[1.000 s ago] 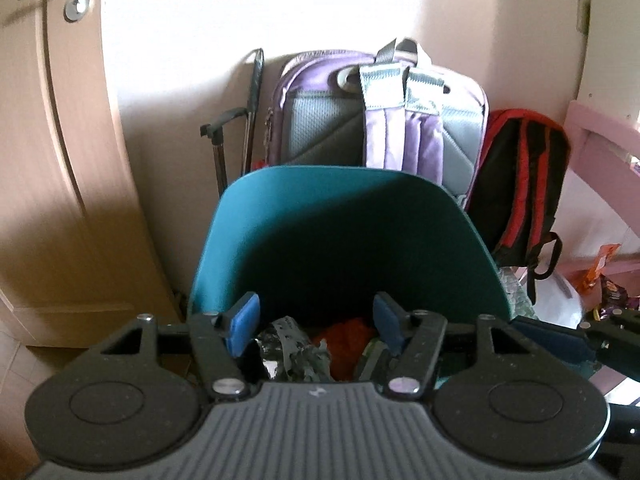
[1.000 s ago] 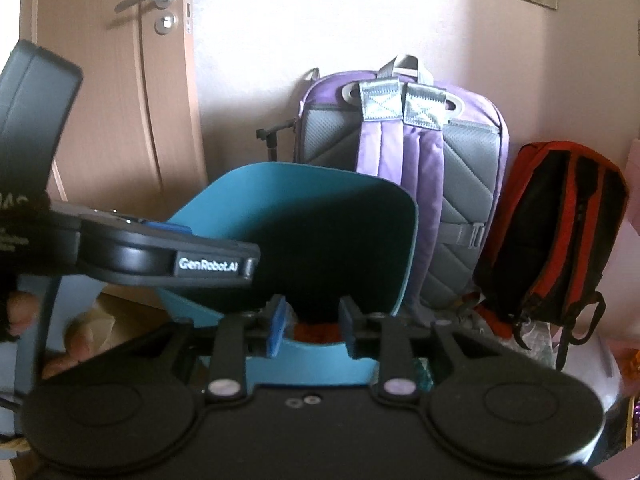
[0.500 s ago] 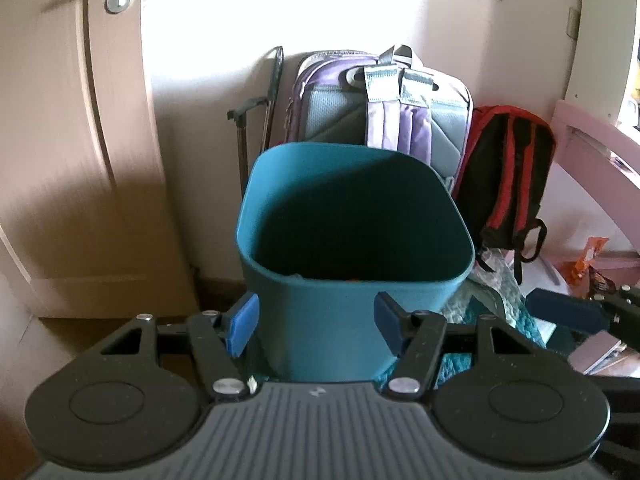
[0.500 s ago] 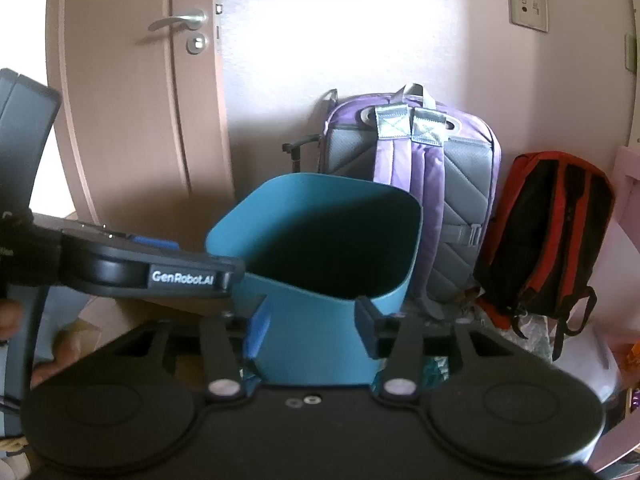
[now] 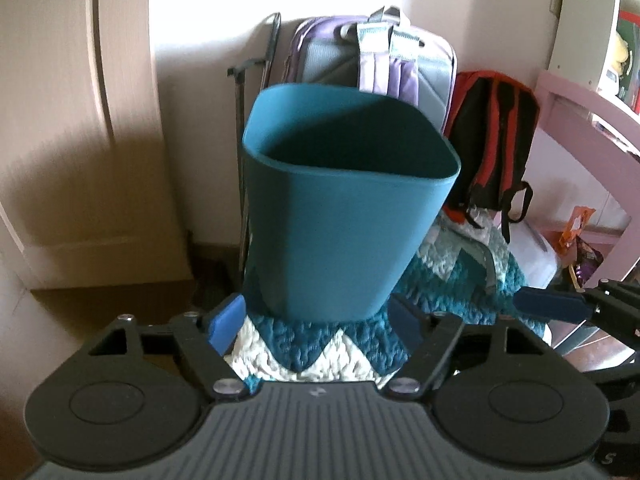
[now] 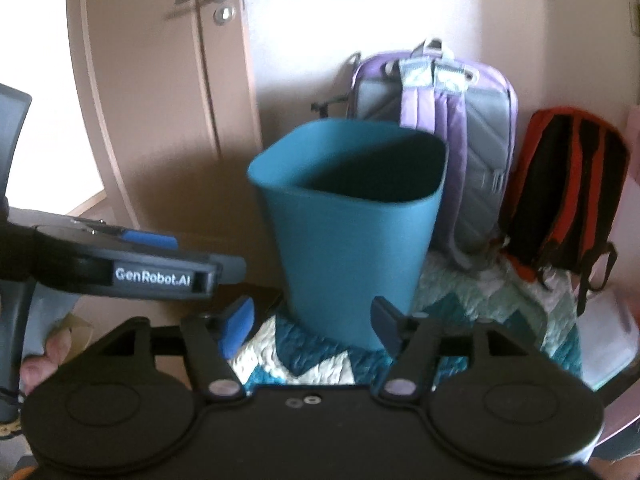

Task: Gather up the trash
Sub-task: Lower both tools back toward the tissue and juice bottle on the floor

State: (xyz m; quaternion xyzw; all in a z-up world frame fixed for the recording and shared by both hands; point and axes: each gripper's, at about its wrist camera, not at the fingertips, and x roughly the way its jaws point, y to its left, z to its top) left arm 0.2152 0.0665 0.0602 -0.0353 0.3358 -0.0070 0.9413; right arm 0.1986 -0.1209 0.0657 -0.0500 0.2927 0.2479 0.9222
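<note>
A teal waste bin (image 5: 344, 240) (image 6: 352, 248) stands upright on a teal and white quilt (image 5: 460, 280) (image 6: 480, 292). Its inside is dark and what lies in it is hidden. My left gripper (image 5: 314, 322) hovers just before the bin's foot, its jaws opening with nothing gripped between the blue pads. My right gripper (image 6: 312, 322) is beside it at the same distance, its jaws also opening and holding nothing. The left gripper's body (image 6: 152, 272) shows at the left of the right wrist view. An orange snack wrapper (image 5: 576, 228) lies far right.
A purple backpack (image 5: 400, 60) (image 6: 440, 100) and a red and black backpack (image 5: 492, 132) (image 6: 568, 184) lean on the wall behind the bin. A wooden door (image 5: 80, 120) (image 6: 160, 100) is at the left. A pink shelf (image 5: 580, 108) and a white box (image 5: 532, 248) are at the right.
Both grippers have drawn back from the bin's mouth, so the whole bin now shows instead of the trash inside it. Both pairs of jaws stand wider.
</note>
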